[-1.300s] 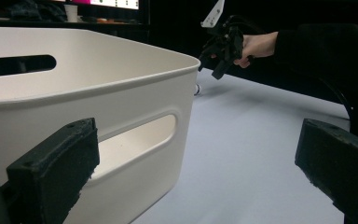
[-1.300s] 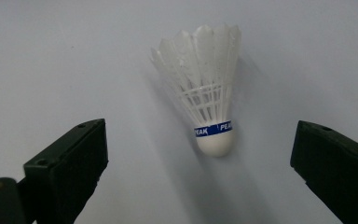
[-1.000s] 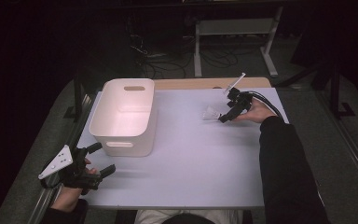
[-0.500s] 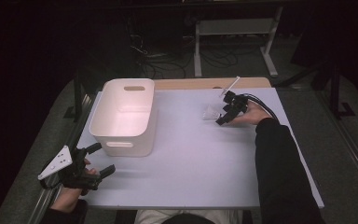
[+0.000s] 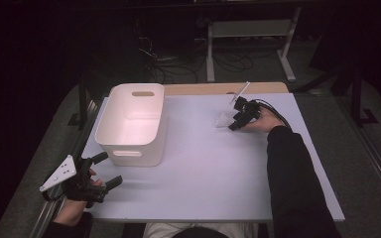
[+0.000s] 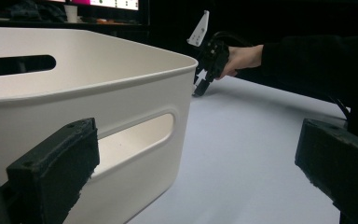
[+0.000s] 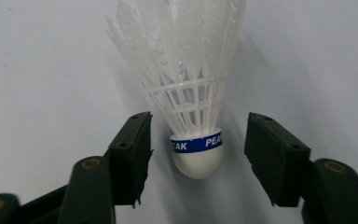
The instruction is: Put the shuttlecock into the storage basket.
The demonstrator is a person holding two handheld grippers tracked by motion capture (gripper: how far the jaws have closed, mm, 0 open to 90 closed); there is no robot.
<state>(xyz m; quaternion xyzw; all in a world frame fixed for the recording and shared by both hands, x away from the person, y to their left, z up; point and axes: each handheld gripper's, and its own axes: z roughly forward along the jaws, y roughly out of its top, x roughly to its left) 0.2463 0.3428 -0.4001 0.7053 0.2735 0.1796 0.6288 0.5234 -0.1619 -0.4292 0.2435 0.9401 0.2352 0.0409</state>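
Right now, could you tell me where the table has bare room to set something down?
The widest free patch lies between the white bin and the person's right sleeve, reaching the near edge. The far strip between bin and shuttlecock is bare too. It is crowded at the right gripper, whose jaws have just been closing around the shuttlecock.

Left of centre in the high view I see a white plastic bin [image 5: 133, 124] with slotted handles on the pale table [image 5: 203, 173], while a metal stand [image 5: 250, 29] and cables [image 5: 163, 54] occupy the dark floor above.
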